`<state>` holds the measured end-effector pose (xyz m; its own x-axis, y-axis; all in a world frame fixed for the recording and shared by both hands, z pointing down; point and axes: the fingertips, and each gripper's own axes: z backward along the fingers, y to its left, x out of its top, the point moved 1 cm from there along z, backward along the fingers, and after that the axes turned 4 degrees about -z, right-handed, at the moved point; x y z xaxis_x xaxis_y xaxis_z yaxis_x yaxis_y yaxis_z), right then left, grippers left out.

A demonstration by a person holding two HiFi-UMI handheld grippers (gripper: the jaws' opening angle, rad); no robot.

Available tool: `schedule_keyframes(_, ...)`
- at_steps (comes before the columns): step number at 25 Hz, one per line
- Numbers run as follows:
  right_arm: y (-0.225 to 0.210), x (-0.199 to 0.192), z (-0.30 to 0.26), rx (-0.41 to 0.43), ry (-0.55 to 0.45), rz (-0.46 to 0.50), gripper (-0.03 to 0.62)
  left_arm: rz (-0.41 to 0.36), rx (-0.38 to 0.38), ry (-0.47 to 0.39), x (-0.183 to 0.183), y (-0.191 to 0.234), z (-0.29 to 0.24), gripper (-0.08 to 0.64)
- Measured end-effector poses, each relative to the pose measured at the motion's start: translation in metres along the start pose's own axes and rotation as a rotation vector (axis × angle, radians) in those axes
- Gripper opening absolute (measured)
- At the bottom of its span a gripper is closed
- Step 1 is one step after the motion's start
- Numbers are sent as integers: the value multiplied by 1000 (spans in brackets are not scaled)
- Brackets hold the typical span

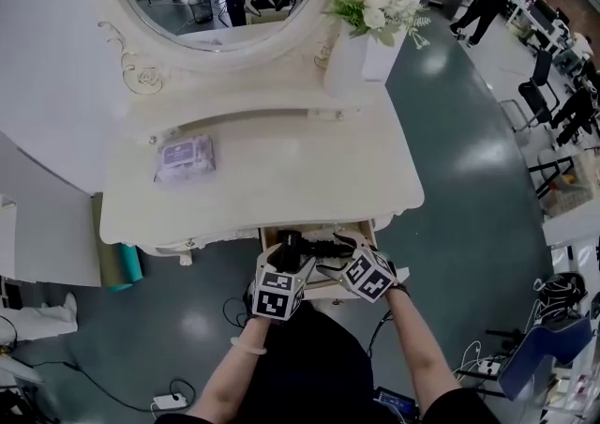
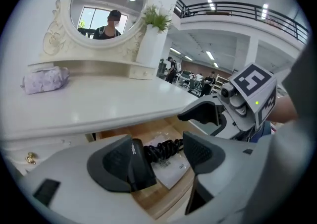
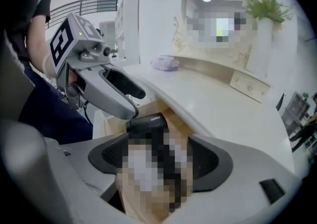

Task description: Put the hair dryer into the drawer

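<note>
Hair dryer (image 1: 292,246) lies inside the open drawer (image 1: 367,231) at the lower centre of the head view, just under the front edge of the surface (image 1: 281,169), so it appears to be already set down. Its coiled cord (image 2: 161,149) rests on a white sheet in the drawer. The left claw (image 2: 166,154) is released, its pads apart above the cord and touching nothing. The right claw (image 3: 161,161) is also released, wide open over the dryer. I judge both hang free so that the drawer can be pushed shut.
</note>
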<state>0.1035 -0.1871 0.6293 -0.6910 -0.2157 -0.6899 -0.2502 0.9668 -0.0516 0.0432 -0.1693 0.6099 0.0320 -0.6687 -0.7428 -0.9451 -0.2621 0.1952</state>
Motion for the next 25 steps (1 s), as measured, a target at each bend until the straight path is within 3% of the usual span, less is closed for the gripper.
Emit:
schedule_keyframes(10,8,52,64,-73,-297,-291,373,-34,-116,-203,59,-22,33,323)
schedule_keyframes(15,18,68,102,-95,-453,-393,371,2,-210,-331,83,-34,57,322)
schedule_keyframes(17,21,76,117,-101,-526,-440,305,5,-228,-367,89,-36,67,305)
schedule_keyframes(22,9,78,156,-161,-766,-651,125,-9,-219,-466,103,-34,95,164)
schedule_keyframes(25,5,72,171,-183,-899,-754,58,-18,-205,-474,103,-34,102,70)
